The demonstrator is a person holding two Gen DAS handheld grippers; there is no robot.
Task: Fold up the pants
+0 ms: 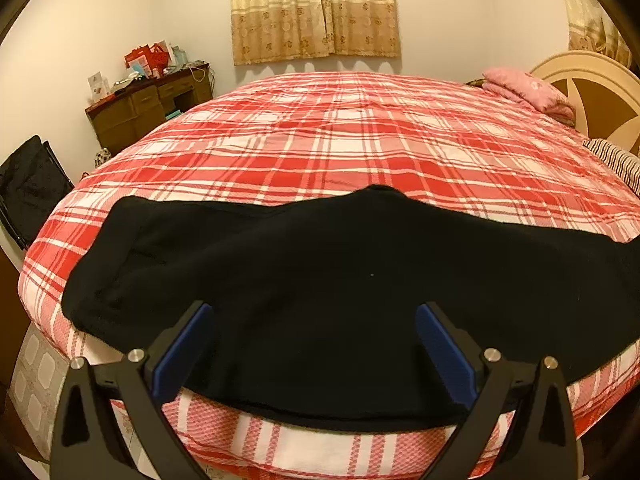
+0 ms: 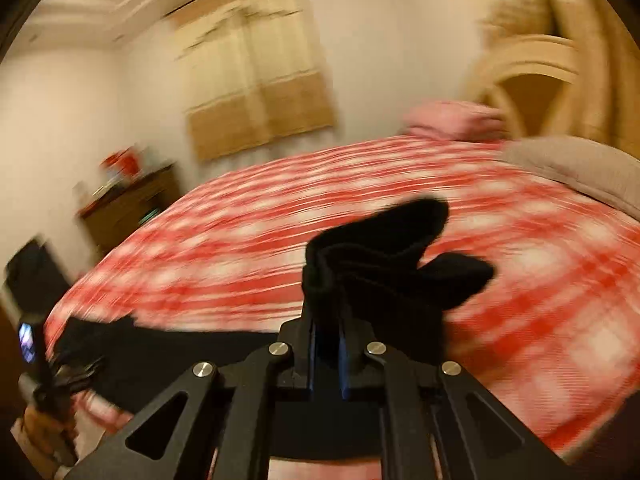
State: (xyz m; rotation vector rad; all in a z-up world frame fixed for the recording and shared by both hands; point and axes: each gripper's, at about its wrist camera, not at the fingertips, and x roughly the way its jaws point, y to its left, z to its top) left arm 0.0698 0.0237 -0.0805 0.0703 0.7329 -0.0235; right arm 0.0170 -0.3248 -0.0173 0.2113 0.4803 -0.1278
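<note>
We see the black fleece pants [image 1: 304, 280] spread flat across the near edge of the bed with the red-and-white plaid cover [image 1: 360, 136], one end lying toward the left corner and the other running off to the right. The left gripper [image 1: 314, 354], black with blue pads, points down at an angle over the middle of the fabric; its jaws stand wide apart and released, with the cloth lying below them and neither pad pressing on it. In the right wrist view, the right gripper [image 2: 328, 344] is tilted and clenched on a bunched end of the pants [image 2: 380, 264], which sticks up out of the narrow jaws above the bed cover [image 2: 540, 280]. That view is heavily blurred. At its lower left edge a hand [image 2: 36, 416] grips a dark handle.
</note>
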